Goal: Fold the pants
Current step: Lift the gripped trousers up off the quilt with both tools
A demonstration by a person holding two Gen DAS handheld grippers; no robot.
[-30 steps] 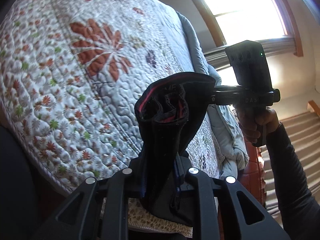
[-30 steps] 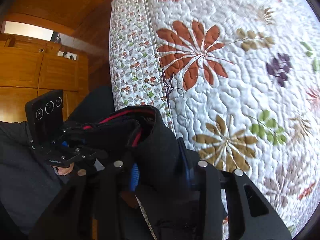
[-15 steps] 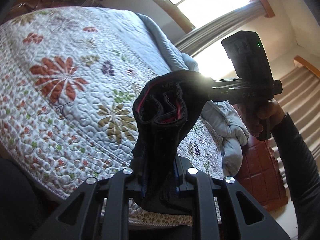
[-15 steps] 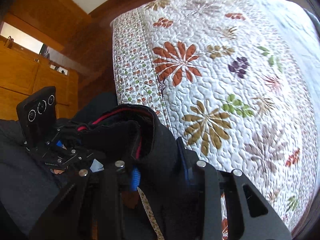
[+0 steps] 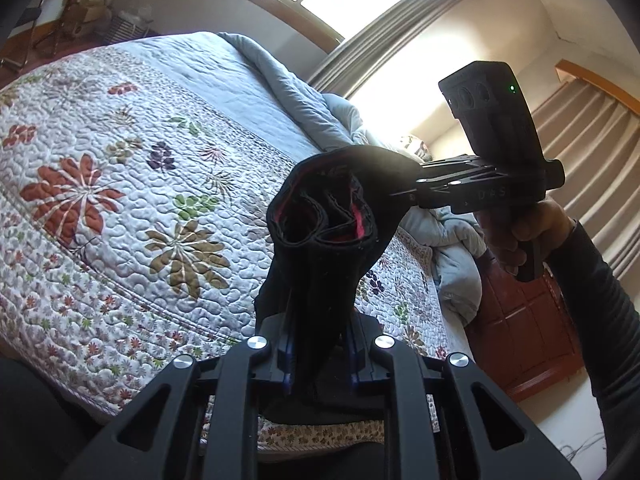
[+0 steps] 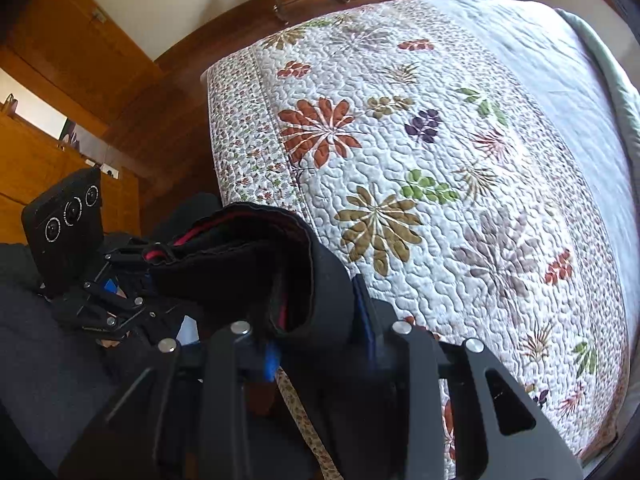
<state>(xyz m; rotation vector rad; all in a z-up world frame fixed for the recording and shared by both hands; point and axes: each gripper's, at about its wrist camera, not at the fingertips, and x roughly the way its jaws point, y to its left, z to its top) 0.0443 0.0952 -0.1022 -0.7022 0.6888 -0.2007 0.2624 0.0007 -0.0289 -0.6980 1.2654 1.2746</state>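
Left wrist view: the left claw (image 5: 320,364) sits at the bottom of the frame, its jaws nearly closed and clamped on one end of the black pants (image 5: 324,248). The bunched fabric, showing a red inner band, rises from that claw and stretches up and to the right, where the right claw (image 5: 404,194) pinches its other end. A hand (image 5: 516,236) in a dark sleeve grips that claw's handle. Beyond and to the left of the pants lies the bed (image 5: 120,200) with its flowered quilt; the pants hang above it, clear of the quilt.

Right wrist view: the left claw (image 6: 150,266) grips the pants (image 6: 248,264) at far left. The right claw (image 6: 322,344), jaws partly closed, holds the thick fold. The bed (image 6: 440,160) spreads to its right.
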